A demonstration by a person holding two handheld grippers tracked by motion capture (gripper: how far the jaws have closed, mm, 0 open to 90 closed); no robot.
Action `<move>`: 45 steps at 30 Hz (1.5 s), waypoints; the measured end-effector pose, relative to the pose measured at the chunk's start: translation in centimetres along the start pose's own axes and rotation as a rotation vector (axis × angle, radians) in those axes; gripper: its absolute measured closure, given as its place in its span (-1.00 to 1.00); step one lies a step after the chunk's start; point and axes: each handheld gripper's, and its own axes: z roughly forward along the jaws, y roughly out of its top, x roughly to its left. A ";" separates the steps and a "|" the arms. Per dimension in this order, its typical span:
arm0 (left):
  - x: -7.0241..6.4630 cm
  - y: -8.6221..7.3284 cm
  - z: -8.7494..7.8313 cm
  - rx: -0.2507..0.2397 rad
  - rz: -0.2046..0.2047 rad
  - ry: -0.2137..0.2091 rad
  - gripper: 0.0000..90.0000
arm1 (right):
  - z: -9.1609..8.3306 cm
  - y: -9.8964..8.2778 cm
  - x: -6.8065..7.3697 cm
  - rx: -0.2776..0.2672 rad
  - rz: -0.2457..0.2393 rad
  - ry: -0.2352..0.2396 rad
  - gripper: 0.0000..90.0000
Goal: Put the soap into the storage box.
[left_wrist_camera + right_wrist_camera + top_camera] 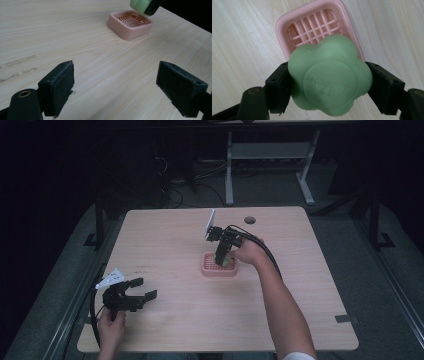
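Green soap (329, 77), a lobed, flower-shaped bar, sits clamped between the jaws of the right gripper (329, 86), one pad pressing each side, and it hangs just above the pink soap dish (317, 27). Raised lettering is pressed into the round centre of the bar; in the right gripper view it reads roughly like "HOOISEY", with a second line of smaller characters beneath that I cannot make out. No other writing is readable anywhere.

That right gripper view looks straight down past the bar and shows the dish's grid of thin pink bars, part of it hidden behind the soap. The left gripper view gives the side-on picture instead: the dish (130, 25) stands alone on the desk (75, 37) with raised walls, and the soap (140, 5) is at the top edge, over the far corner of the dish, gripped by a black jaw. Whether it touches the grid cannot be told.

The high view places the dish (219, 266) near the middle of the desk (175, 245), with the right gripper (222, 256) pointing down into it. The left gripper (142, 290) rests well apart near the desk's front left corner, its jaws spread wide and holding nothing, as the left gripper view (115, 87) confirms. Faint grey smudges mark the desk beside it.
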 end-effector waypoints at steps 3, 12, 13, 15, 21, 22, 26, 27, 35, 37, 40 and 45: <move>0.0 0.0 0.0 0.003 0.000 0.000 -0.68 | 0.4 0.3 -0.2 0.003 0.003 0.009 -0.42; -0.1 0.0 0.0 -0.005 -0.007 -0.002 -0.68 | 1.3 0.7 -0.3 0.018 0.018 0.016 -0.42; -0.1 0.0 0.0 -0.007 -0.009 -0.004 -0.68 | 1.5 0.8 -0.3 0.017 0.017 0.020 -0.42; 0.0 0.0 0.0 -0.012 -0.010 -0.004 -0.68 | 1.6 0.8 -0.3 0.023 0.018 0.021 -0.42; 0.0 0.0 0.0 -0.017 -0.011 -0.005 -0.68 | 2.3 0.8 -0.4 0.024 0.030 0.018 -0.42; 0.0 0.0 0.0 -0.017 -0.011 -0.005 -0.68 | 2.4 0.7 -0.5 0.026 0.040 0.020 -0.42; 0.0 0.0 0.0 -0.018 -0.012 -0.006 -0.68 | 2.6 0.7 -0.5 0.025 0.042 0.024 -0.42; 0.0 0.0 0.0 -0.018 -0.012 -0.006 -0.68 | 2.6 0.7 -0.5 0.028 0.043 0.024 -0.43; 0.0 0.0 0.0 -0.020 -0.013 -0.006 -0.68 | 2.8 0.7 -0.5 0.031 0.041 0.023 -0.43; 0.0 0.0 0.0 -0.019 -0.013 -0.006 -0.68 | 2.8 0.7 -0.4 0.032 0.041 0.023 -0.43; 0.0 0.0 0.0 -0.020 -0.014 -0.006 -0.68 | 2.9 0.6 -0.4 0.035 0.043 0.022 -0.43; -0.1 0.0 0.0 -0.014 -0.013 -0.005 -0.68 | 2.8 0.6 -0.2 0.043 0.041 0.017 -0.43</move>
